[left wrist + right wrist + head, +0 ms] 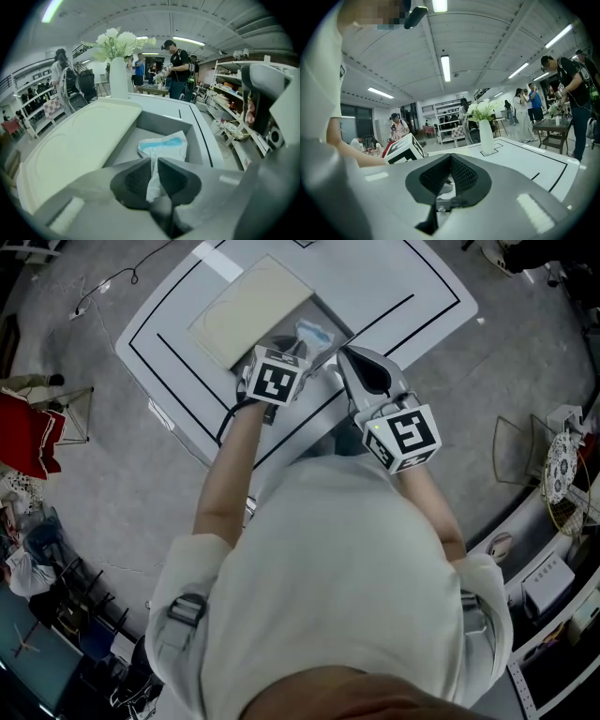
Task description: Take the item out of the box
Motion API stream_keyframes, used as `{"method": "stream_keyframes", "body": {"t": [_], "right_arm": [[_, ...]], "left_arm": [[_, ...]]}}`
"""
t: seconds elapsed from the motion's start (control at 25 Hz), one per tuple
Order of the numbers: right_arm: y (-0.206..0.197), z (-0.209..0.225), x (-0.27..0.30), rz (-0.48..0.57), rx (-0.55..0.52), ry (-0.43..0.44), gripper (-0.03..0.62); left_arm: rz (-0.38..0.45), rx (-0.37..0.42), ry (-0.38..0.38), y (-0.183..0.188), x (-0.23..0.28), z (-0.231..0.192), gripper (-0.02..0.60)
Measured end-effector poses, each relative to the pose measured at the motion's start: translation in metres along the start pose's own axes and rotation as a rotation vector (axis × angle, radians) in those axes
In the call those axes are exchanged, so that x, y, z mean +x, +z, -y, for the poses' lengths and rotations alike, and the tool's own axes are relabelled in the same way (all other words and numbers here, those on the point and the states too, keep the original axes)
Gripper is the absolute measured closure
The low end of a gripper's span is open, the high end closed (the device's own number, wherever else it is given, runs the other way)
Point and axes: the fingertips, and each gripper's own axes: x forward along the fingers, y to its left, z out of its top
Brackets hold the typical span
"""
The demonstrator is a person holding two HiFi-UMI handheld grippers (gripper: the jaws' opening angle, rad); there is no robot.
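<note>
Now L fingers (136, 180) tight on pouch (165, 145) edge in grey box (161, 123); R fingers (465, 176) together, empty.

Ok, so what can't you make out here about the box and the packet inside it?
Print on the packet: too small and blurred in the left gripper view and head view.
Box near side: left gripper view, hidden behind the left gripper, shut on the packet's edge.
Box and packet: right gripper view, blocked by the right gripper itself.
Left gripper's tips: head view, under its marker cube.
</note>
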Motion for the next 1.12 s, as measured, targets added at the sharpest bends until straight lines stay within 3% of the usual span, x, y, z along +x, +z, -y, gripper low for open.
{"method": "stream_keyframes", "body": {"t": [0.72,1.12], "right_arm": [[0.019,-0.023,-0.003,0.034,-0.031,0.028,0.595],[0.010,-0.069,-0.030,0.061,-0.034,-0.025,0.595]], "left_arm": [[0.172,-0.039,0.014,0.021,-0.065,0.010,0.563],[0.315,-0.075,-0.008,-0.002,-0.121,0.021,0.563]]}}
